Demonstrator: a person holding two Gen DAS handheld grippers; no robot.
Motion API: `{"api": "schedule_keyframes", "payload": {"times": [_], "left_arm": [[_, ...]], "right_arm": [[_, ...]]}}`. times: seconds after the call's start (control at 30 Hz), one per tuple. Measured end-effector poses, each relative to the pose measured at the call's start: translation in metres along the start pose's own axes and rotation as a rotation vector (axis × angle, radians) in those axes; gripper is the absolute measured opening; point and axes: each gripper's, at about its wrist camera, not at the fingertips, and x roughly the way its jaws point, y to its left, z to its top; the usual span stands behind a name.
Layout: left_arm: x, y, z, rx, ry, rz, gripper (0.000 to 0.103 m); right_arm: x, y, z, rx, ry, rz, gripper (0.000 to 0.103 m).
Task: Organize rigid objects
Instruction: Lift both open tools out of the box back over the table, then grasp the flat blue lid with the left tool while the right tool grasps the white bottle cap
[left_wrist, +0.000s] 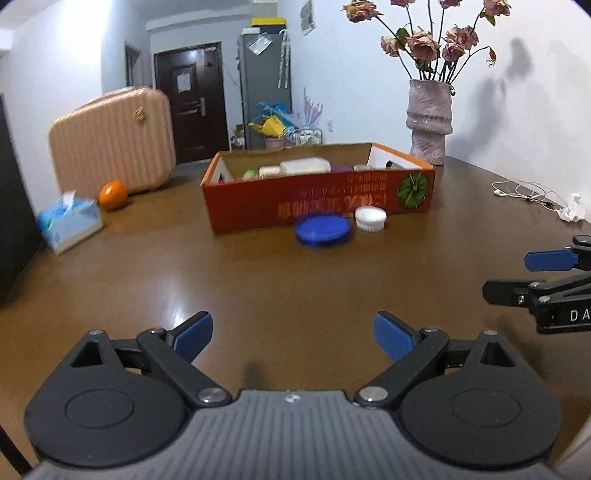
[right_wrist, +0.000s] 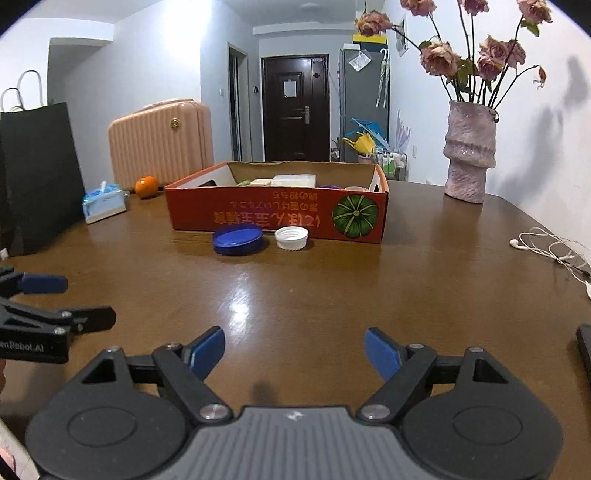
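A blue round lid (left_wrist: 322, 229) (right_wrist: 237, 239) and a white ribbed cap (left_wrist: 370, 218) (right_wrist: 291, 237) lie on the brown table (left_wrist: 258, 280) (right_wrist: 332, 288) just in front of an orange cardboard box (left_wrist: 317, 201) (right_wrist: 277, 214). The box holds several pale containers. My left gripper (left_wrist: 292, 334) is open and empty, well short of the lid. My right gripper (right_wrist: 294, 350) is open and empty, also well back from both. Each gripper shows at the edge of the other's view: the right gripper (left_wrist: 517, 277) and the left gripper (right_wrist: 74, 299).
A pink vase (left_wrist: 429, 122) (right_wrist: 468, 151) with dried roses stands at the back right. White earphones (left_wrist: 528, 192) (right_wrist: 550, 247) lie at the right. A tissue pack (left_wrist: 68, 221) (right_wrist: 103, 201), an orange (left_wrist: 112, 194) (right_wrist: 146, 187) and a pink suitcase (left_wrist: 110, 142) (right_wrist: 162, 142) are at the back left. A black bag (right_wrist: 37, 177) stands left.
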Motion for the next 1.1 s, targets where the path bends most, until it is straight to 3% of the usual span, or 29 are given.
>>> {"api": "schedule_keyframes", "payload": {"times": [0.3,0.53,0.63,0.77,0.87,1.1], "left_arm": [[0.099,0.003,0.063,0.0,0.083,-0.13,0.095],[0.163,0.003,0.079,0.042,0.112,-0.165,0.085],[0.177,0.004,0.081,0.03,0.12,-0.199,0.083],[0.185,-0.002,0.083,0.057,0.11,-0.205,0.067],[0.183,-0.003,0.08,0.067,0.101,-0.228,0.067],[0.183,-0.003,0.08,0.061,0.102,-0.234,0.067]], "right_arm": [[0.072,-0.007,0.059,-0.063,-0.024,0.031,0.077],[0.142,-0.025,0.093,0.044,0.031,0.137,0.068],[0.169,-0.025,0.096,0.047,0.075,0.137,0.061],[0.187,-0.028,0.091,0.101,0.095,0.167,0.055],[0.187,-0.029,0.087,0.109,0.081,0.16,0.039],[0.184,-0.03,0.085,0.107,0.068,0.144,0.039]]}}
